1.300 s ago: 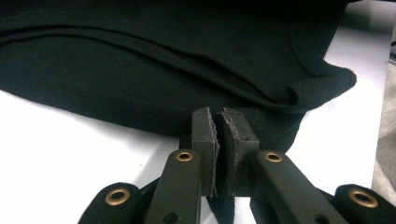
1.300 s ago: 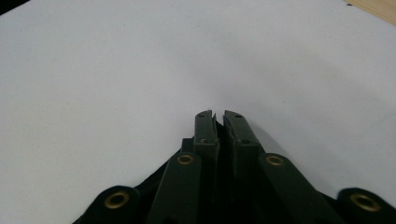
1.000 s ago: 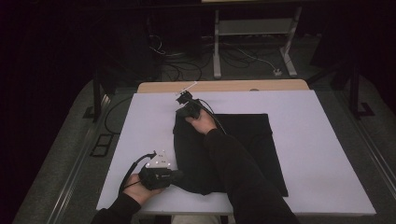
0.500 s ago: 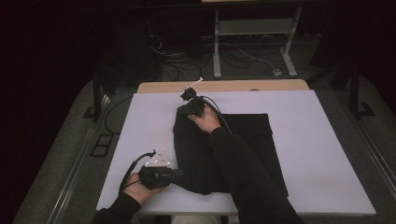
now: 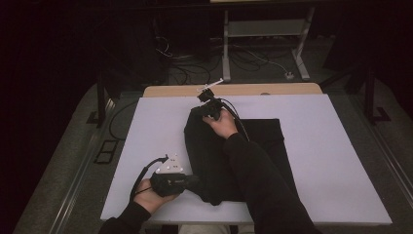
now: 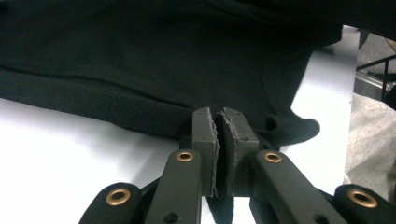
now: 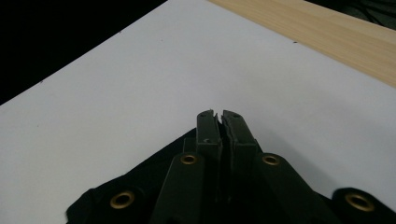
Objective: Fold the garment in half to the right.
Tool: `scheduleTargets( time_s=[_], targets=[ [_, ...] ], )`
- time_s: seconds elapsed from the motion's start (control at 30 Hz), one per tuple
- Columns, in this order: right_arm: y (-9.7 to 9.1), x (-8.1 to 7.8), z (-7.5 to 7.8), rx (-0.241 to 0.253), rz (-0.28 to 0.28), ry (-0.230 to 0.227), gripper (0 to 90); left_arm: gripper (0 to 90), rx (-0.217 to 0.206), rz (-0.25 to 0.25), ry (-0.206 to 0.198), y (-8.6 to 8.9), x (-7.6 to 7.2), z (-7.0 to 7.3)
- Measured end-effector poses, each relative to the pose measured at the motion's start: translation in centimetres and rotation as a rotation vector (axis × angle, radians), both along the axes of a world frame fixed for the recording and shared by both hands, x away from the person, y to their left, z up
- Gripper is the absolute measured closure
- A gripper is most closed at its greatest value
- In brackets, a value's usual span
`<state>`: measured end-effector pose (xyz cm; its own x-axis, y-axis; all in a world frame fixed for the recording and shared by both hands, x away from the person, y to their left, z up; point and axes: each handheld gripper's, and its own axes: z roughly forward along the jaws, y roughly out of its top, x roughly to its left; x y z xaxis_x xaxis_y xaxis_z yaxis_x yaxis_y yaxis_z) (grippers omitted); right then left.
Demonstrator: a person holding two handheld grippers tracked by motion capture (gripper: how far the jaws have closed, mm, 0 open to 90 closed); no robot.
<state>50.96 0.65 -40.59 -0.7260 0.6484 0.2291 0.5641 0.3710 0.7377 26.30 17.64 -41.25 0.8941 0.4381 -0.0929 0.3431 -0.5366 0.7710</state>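
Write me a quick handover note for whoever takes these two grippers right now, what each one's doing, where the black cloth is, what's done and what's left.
Left gripper: shut on the black cloth at its near left edge, low on the white tabletop.
Right gripper: shut on the cloth's far left corner, near the wooden strip at the table's far side.
Cloth: lies mid-table; its left part is bunched and doubled over, its right part lies flat.
Done: both left-hand corners gripped, fold begun.
Left: probably carry the two gripped corners across, lay them down evenly, release and smooth.
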Motion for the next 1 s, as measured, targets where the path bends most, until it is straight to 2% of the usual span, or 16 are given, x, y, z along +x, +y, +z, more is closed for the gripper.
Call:
scheduleTargets(
  time_s=[0.3,0.4,0.73,1.0],
  targets=[
    [-2.0,-0.2,0.9,0.021,-0.022,-0.012,84.8,82.6,-0.024,-0.012,-0.011,-0.5,0.0,1.0],
    [-2.7,-0.3,1.3,0.035,-0.031,-0.012,84.9,82.7,-0.016,-0.024,-0.020,-0.9,0.0,1.3],
    [-5.2,-0.6,2.6,0.049,-0.059,-0.034,84.9,82.7,0.002,-0.079,-0.032,-2.9,0.3,2.6],
    [-7.3,-0.8,3.0,0.053,-0.087,-0.038,85.0,82.7,-0.009,-0.102,-0.029,-4.6,0.5,3.1]
  ],
)
